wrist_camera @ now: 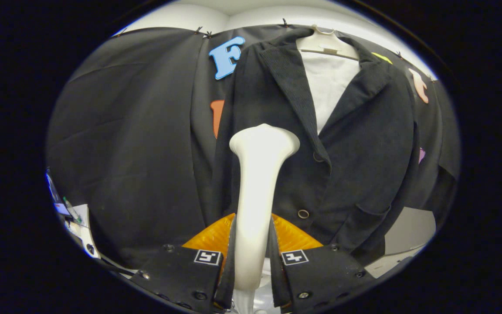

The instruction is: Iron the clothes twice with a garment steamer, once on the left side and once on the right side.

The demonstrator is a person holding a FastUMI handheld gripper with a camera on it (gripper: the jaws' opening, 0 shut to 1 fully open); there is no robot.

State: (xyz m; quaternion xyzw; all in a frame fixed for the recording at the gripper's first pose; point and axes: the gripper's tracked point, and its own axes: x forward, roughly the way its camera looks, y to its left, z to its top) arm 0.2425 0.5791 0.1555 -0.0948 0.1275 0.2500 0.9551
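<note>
Steamer [257, 192], white and slender, is seen rising through the centre of the frame, its flared head reaching the middle of the picture against the dark jacket. At the far lower left, a cluttered surface [74, 218] with small items is glimpsed beside the black booth cloth [129, 131], which covers the left half of the view. At the bottom centre, the gripper [253, 261] is closed narrowly around the steamer's handle, both fingers [229, 257] being pressed against its sides so that the handle is clamped between them. Right of centre, the black jacket [364, 144] is hung on a pale hanger [327, 43] at the upper right of the frame, its lapels parted over a white lining or shirt [329, 87]. Two buttons [303, 213] are visible just right of the steamer. At the lower right, a pale surface [412, 231] is seen below the jacket's hem.
</note>
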